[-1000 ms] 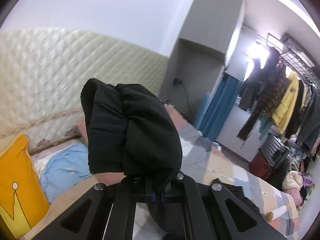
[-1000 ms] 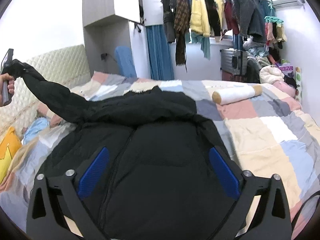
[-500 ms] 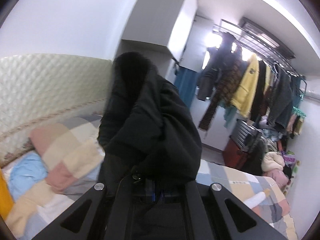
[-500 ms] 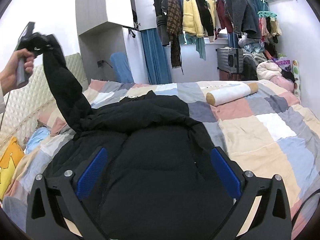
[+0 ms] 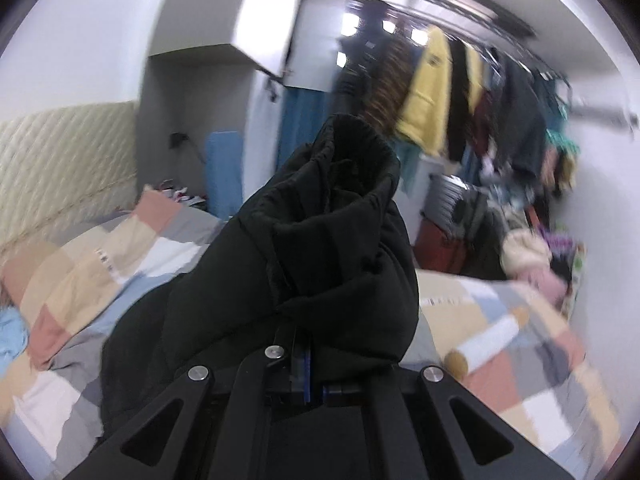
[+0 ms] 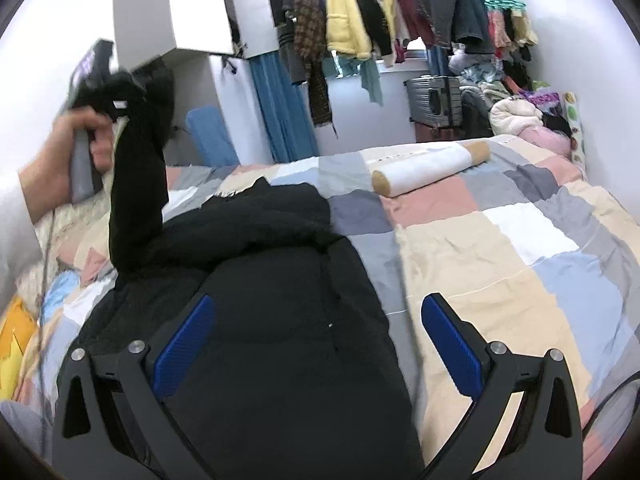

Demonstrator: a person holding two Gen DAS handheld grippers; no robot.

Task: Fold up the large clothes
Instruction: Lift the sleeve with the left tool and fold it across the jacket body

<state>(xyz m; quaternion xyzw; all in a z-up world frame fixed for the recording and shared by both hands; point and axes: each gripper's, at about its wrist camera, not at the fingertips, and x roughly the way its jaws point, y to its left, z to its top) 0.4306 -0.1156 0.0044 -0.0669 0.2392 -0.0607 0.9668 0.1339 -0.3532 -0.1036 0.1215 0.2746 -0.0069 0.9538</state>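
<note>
A black puffer jacket (image 6: 272, 304) lies spread on the patchwork bedspread (image 6: 520, 248). Its sleeve (image 6: 138, 184) is lifted up at the left, pinched at the cuff by my left gripper (image 6: 116, 96), which a hand (image 6: 60, 156) holds. In the left wrist view the sleeve cuff (image 5: 344, 216) bulges over the left gripper (image 5: 308, 364), which is shut on it. My right gripper (image 6: 316, 344) hovers open over the jacket's body, blue pads (image 6: 184, 344) wide apart with nothing gripped.
A white and tan bolster (image 6: 432, 166) lies across the bed beyond the jacket. A rail of hanging clothes (image 6: 360, 16), a blue curtain (image 6: 280, 108) and a suitcase (image 6: 434, 98) stand behind. A yellow pillow (image 6: 14, 332) sits at the left, near the quilted headboard (image 5: 60, 160).
My left gripper has carried the sleeve up and across from the far left toward the jacket's middle, and the sleeve now hangs steeply. My right gripper has drifted a little to the right, still open.
</note>
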